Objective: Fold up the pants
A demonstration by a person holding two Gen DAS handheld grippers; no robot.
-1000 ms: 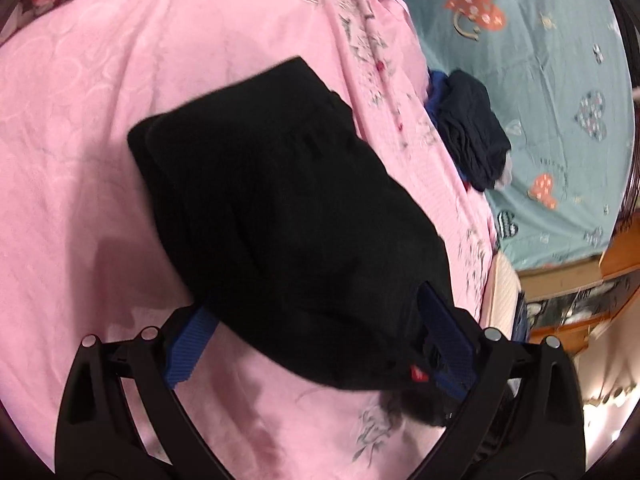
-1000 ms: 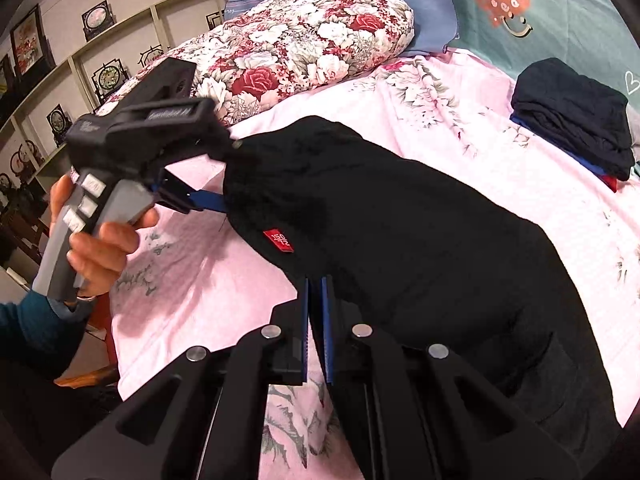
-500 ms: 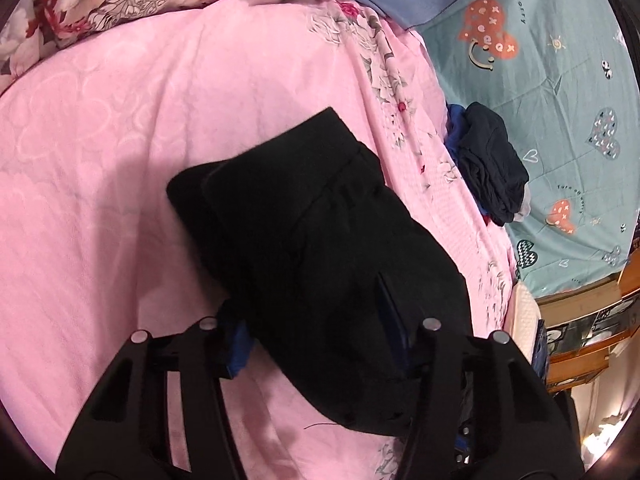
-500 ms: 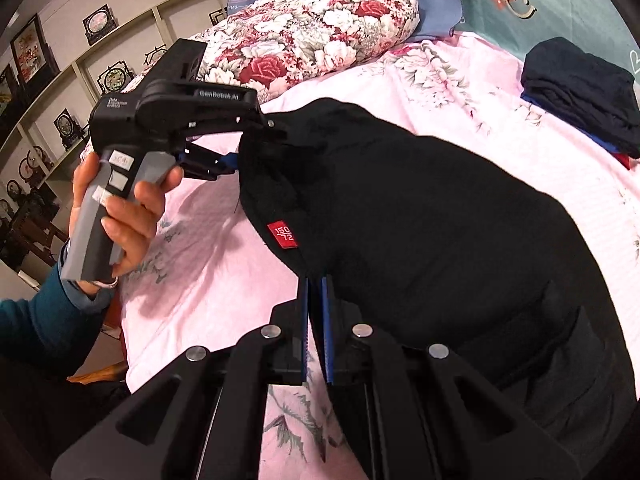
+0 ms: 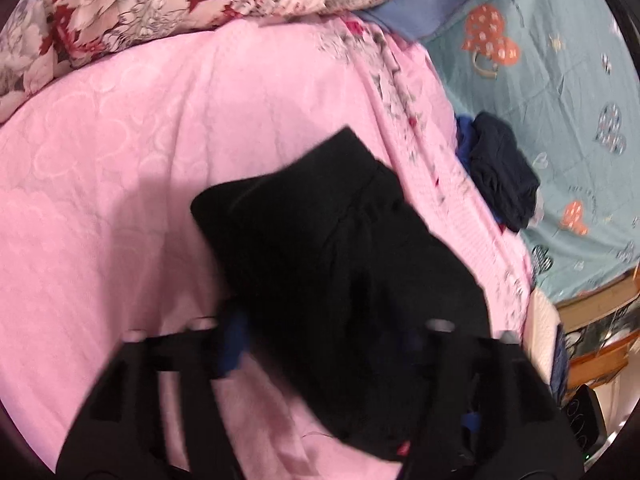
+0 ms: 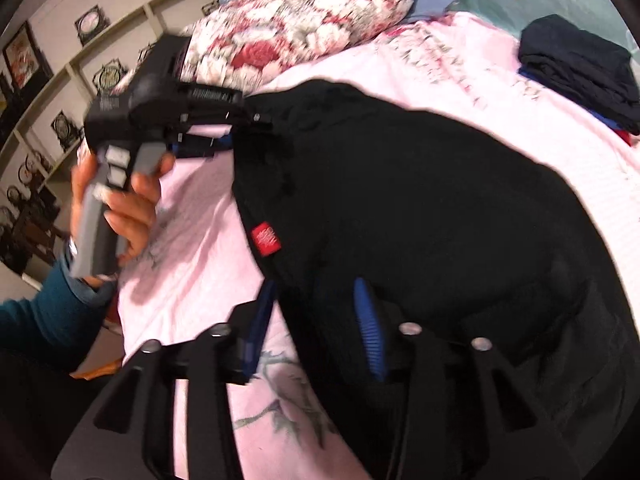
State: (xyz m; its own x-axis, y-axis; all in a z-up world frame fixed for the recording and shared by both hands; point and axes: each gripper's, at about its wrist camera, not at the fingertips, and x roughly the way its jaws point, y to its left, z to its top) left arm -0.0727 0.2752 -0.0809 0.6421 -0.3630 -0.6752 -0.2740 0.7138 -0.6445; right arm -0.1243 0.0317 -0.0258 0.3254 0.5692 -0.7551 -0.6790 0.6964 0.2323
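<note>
Black pants [image 5: 344, 264] lie folded on the pink cover [image 5: 120, 184], both tools letting go at the near edge.

Left wrist view: the left gripper [image 5: 332, 344] has just been opening; its jaws stand apart with the pants' near end between them, and blur hides whether the pads touch cloth. It tilts down over the fold, likely to leave it flat. Right wrist view: the right gripper [image 6: 316, 320] has just been opening too, blue pads [image 6: 370, 336] apart astride the hem just below the red tag [image 6: 266, 239]; the right pad lies on cloth, not pinching. Up left, a hand [image 6: 128, 204] in a teal sleeve [image 6: 36, 320] holds the other tool at the far corner.
</note>
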